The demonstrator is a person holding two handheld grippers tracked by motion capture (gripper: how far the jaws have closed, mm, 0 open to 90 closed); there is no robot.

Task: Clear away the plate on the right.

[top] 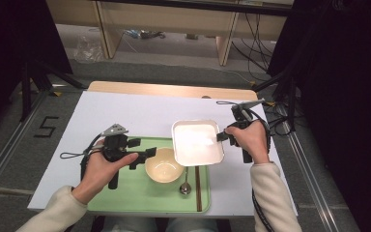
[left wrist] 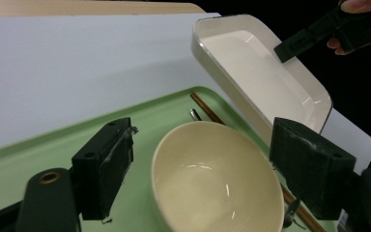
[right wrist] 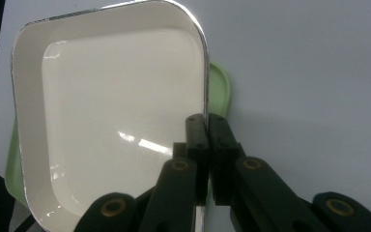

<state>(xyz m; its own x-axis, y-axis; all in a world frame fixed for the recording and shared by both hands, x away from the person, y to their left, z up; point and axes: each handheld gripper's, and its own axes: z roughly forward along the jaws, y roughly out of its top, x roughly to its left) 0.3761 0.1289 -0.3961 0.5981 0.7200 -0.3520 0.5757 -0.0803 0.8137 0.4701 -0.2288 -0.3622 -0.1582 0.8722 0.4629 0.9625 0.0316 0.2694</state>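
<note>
Two tongs work here: right tongs (top: 221, 137) clamp the square white enamel dish (top: 196, 141) by its right rim; left tongs (top: 150, 152), wide open, flank the cream ceramic bowl (top: 164, 165) left of it.

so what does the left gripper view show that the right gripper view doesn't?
Left gripper view alone: a cream bowl between its open jaws, untouched by them, with a spoon and brown chopsticks behind it on the tray, and the right gripper reaching the dish rim from the far side.
Right gripper view alone: that gripper's jaws pinched shut on the rim, seen close up.
Both: the white square dish, the green tray and the white table.
</note>
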